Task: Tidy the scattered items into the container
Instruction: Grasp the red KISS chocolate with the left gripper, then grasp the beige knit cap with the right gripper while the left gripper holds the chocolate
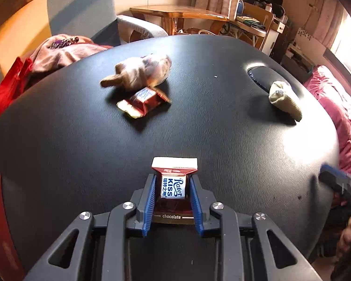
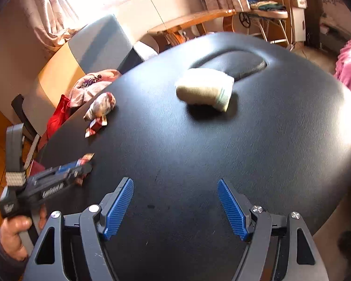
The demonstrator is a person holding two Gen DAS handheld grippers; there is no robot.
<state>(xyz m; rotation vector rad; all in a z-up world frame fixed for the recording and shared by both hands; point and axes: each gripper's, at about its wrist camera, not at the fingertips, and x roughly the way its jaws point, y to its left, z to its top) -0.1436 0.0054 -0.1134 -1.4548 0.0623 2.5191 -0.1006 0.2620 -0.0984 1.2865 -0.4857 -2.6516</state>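
The left gripper [image 1: 173,187] clamps a chocolate [image 1: 174,180] at lower centre; the right gripper [image 2: 175,201] gapes empty. No container shows, so the carry should stay level, grip firm.

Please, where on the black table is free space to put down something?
Free: the wide middle of the black table, between the open right gripper and the cream sock. Crowded: the far left edge, where the second chocolate wrapper touches the brown bundle.
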